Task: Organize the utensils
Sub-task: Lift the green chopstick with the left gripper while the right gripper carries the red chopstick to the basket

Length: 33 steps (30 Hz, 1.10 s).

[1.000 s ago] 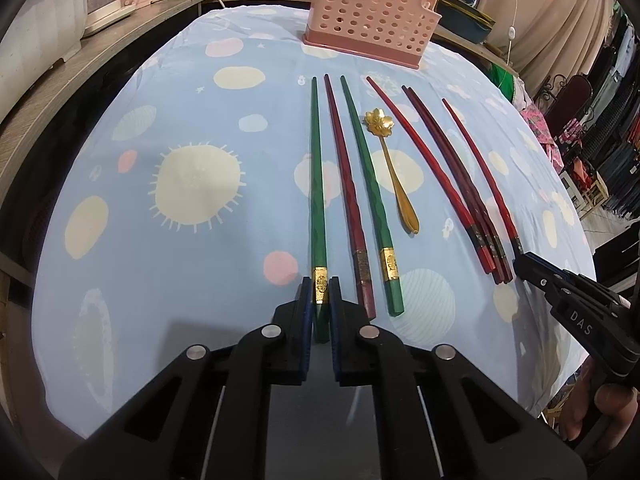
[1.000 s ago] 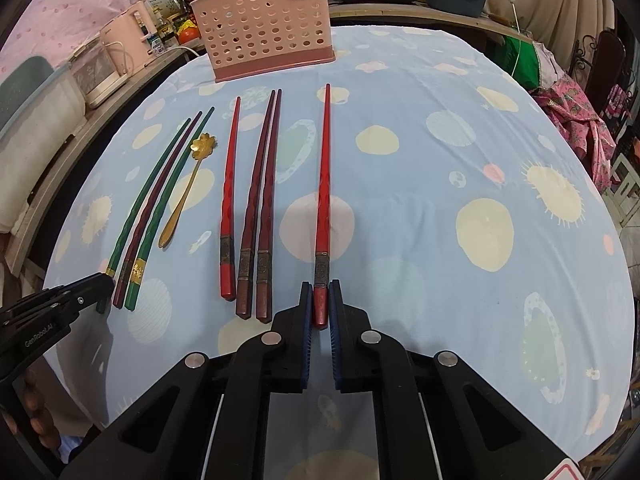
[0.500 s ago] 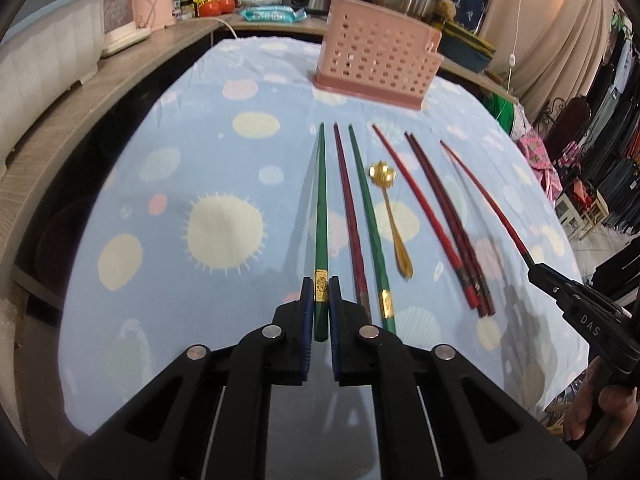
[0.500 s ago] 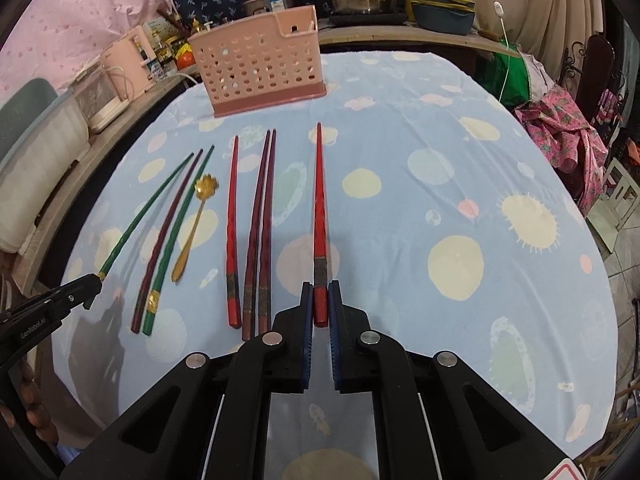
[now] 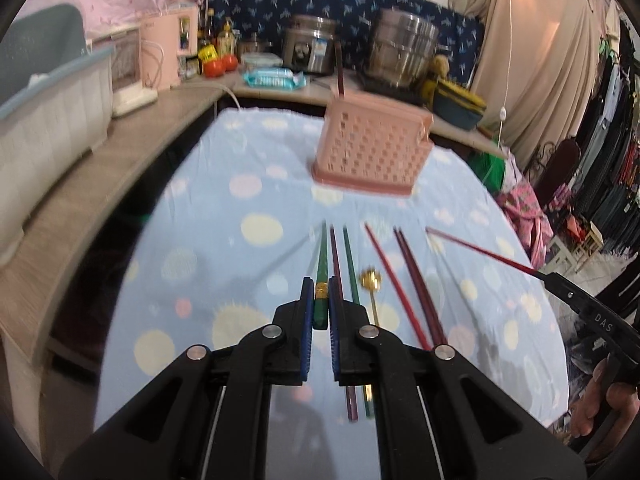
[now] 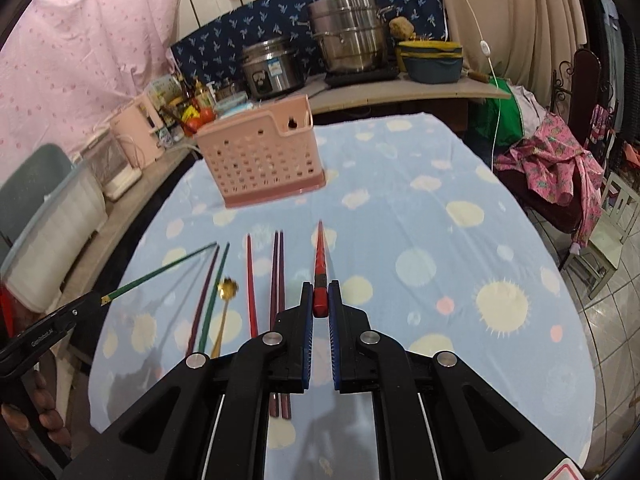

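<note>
Your left gripper [image 5: 318, 314] pinches a green chopstick [image 5: 321, 280] by its thick end, your right gripper [image 6: 319, 308] a red chopstick [image 6: 320, 268] likewise — both lifted clear of the spotted blue tablecloth [image 6: 460, 280]. Held so near the end, either could swivel and miss the perforated pink plastic utensil basket [image 6: 260, 164] at the table's far end. Legible lettering — "DAS" on one gripper, "GenRobot.AI" on the other.

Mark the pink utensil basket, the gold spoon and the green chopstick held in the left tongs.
pink utensil basket [image 6: 264, 160], right wrist view, middle of its perforated front wall.
gold spoon [image 5: 370, 280], left wrist view, its flower-shaped bowl.
green chopstick [image 5: 321, 268], left wrist view, shaft just beyond the tongs.
</note>
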### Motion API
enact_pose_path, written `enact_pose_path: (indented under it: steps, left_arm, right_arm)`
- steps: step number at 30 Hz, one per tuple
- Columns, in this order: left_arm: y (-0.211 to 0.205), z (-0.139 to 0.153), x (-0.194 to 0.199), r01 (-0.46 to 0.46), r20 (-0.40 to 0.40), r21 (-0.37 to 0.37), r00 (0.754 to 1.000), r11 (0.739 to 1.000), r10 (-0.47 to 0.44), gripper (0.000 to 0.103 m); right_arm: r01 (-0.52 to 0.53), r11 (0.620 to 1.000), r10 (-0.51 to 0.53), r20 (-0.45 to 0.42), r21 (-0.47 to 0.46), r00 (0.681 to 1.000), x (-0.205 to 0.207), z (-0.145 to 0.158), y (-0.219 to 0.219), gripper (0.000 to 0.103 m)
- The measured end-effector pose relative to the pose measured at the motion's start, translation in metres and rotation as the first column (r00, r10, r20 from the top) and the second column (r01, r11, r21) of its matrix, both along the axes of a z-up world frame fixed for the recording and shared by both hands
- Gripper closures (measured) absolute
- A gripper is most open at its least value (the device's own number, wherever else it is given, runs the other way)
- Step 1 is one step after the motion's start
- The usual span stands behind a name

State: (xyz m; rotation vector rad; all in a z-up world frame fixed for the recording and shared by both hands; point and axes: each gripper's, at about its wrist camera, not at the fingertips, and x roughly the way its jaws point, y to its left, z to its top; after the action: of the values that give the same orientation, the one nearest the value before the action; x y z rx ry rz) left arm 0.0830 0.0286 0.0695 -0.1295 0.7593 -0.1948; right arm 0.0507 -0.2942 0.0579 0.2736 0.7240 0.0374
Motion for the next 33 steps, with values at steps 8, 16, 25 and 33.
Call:
enact_pose_path:
  steps: [8, 16, 25, 33]
  left_arm:
    - [0.004, 0.037, 0.026, -0.023, 0.09, 0.002, 0.996, 1.0, 0.023, 0.096]
    - [0.0, 0.068, 0.056, -0.034, 0.166, 0.008, 0.986, 0.999, 0.032, 0.096]
    - [-0.014, 0.109, 0.092, -0.005, 0.248, -0.001, 0.969, 1.0, 0.005, 0.096]
    - [-0.034, 0.16, 0.126, 0.042, 0.351, -0.031, 0.936, 0.999, -0.028, 0.096]
  right_arm:
    - [0.03, 0.999, -0.031, 0.083, 0.01, 0.996, 0.026, 0.033, -0.016, 0.096]
    - [0.031, 0.999, -0.034, 0.147, 0.028, 0.989, 0.054, 0.062, -0.025, 0.096]
    - [0.012, 0.997, -0.027, 0.211, 0.07, 0.977, 0.086, 0.097, -0.033, 0.096]
    - [-0.017, 0.994, -0.017, 0.31, 0.106, 0.951, 0.122, 0.144, -0.028, 0.096]
